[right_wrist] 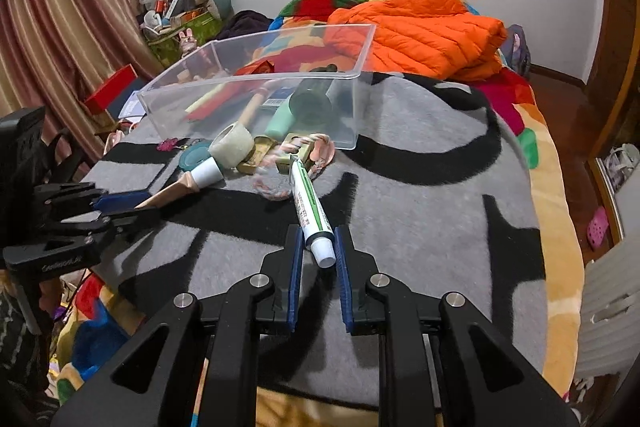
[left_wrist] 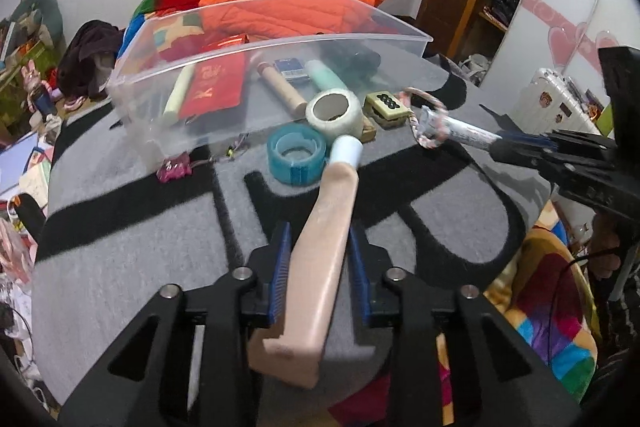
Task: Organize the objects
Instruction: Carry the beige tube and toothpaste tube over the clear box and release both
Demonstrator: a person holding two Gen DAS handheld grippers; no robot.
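Note:
My left gripper [left_wrist: 320,231] is shut on a beige tube [left_wrist: 324,251] with a white cap, whose flat end points back toward the camera. Its cap touches a white tape roll [left_wrist: 334,109] and a blue tape roll [left_wrist: 296,155] on the grey rug. My right gripper [right_wrist: 318,233] is shut on the cap end of a white and green tube [right_wrist: 306,199]. A pink braided ring [right_wrist: 272,179], blurred, hangs around that tube's far end. Behind them stands a clear plastic bin [left_wrist: 280,43] holding a red envelope, a wooden cylinder, a mint tube and a dark bottle.
A beige combination lock [left_wrist: 386,105] and a pink charm [left_wrist: 174,167] lie beside the bin. The grey and black rug [left_wrist: 140,247] covers a bed with a colourful blanket and an orange jacket [right_wrist: 420,31]. Clutter fills the floor on the left; a wardrobe stands on the right.

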